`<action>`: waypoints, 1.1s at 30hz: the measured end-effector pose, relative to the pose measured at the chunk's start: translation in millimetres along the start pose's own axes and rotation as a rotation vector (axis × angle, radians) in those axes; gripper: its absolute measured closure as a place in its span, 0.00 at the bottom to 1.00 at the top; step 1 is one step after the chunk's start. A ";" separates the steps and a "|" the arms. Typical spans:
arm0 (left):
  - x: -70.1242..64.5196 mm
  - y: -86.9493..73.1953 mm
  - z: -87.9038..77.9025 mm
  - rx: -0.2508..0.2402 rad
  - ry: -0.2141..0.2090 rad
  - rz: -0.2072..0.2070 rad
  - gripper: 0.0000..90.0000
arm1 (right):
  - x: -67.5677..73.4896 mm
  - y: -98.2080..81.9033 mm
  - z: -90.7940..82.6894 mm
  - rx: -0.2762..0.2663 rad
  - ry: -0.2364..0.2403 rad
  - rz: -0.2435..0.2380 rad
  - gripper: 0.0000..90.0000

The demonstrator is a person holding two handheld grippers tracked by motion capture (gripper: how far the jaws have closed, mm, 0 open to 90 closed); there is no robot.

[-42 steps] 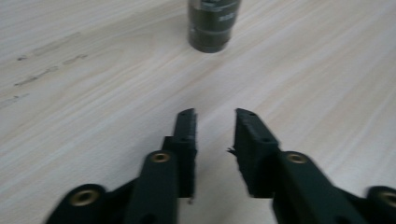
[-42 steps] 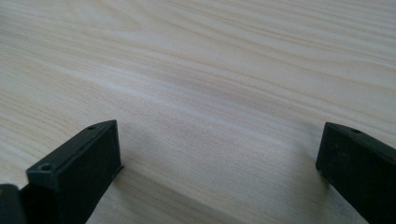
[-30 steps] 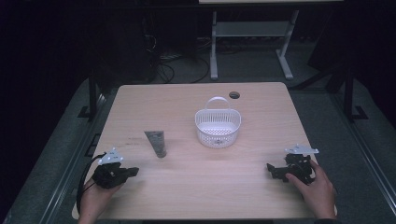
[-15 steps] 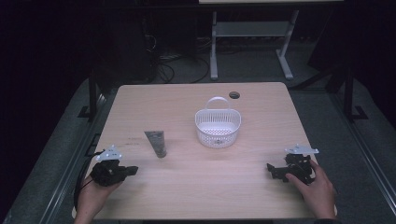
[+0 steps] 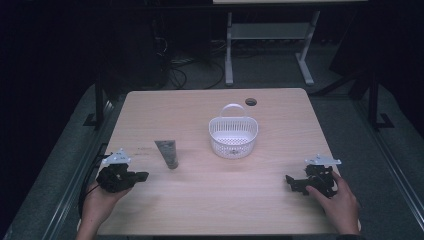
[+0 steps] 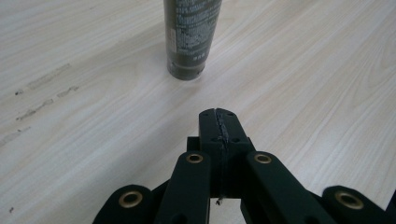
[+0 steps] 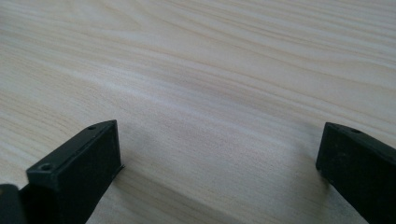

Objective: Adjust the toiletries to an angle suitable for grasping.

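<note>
A dark grey tube (image 5: 167, 153) lies flat on the wooden table (image 5: 200, 200), left of centre; in the left gripper view its cap end (image 6: 187, 70) points toward me. My left gripper (image 5: 142, 175) rests near the table's front left, a short way in front of the tube, jaws shut with nothing between them (image 6: 219, 126). A white perforated basket (image 5: 233, 136) with a handle stands near the table's middle. At the front right my right gripper (image 5: 290, 181) sits low over bare wood, its jaws spread wide apart and empty (image 7: 219, 154).
A round cable hole (image 5: 251, 102) sits near the table's far edge. Beyond the table stand a white-legged frame (image 5: 270, 45) and cables on the dark floor. Faint scuff marks (image 6: 42, 88) streak the wood left of the tube.
The left hand and its gripper have shifted slightly toward the front left edge. The right gripper, tube and basket have stayed put.
</note>
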State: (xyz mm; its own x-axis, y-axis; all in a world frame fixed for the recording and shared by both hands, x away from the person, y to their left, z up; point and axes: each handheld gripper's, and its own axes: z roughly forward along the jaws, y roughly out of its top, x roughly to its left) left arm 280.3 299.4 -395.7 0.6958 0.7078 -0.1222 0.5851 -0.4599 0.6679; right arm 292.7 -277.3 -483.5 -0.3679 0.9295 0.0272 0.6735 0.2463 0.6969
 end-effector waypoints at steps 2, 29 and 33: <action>0.0 3.3 -1.7 0.001 -0.001 0.004 0.99 | 0.0 0.0 0.0 0.000 0.000 0.000 0.00; -0.3 53.9 -13.7 -0.019 -0.004 0.058 0.99 | 0.0 0.0 0.0 0.000 0.000 0.000 0.00; 1.4 60.1 -15.5 -0.022 -0.005 0.063 1.00 | 0.0 0.0 0.0 0.000 0.000 0.000 0.00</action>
State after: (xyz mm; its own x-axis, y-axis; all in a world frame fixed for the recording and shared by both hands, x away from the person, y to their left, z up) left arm 310.0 281.1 -344.3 0.7330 0.6752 -0.0826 0.5305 -0.4914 0.6907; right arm 292.7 -277.3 -483.5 -0.3681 0.9294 0.0271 0.6734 0.2463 0.6971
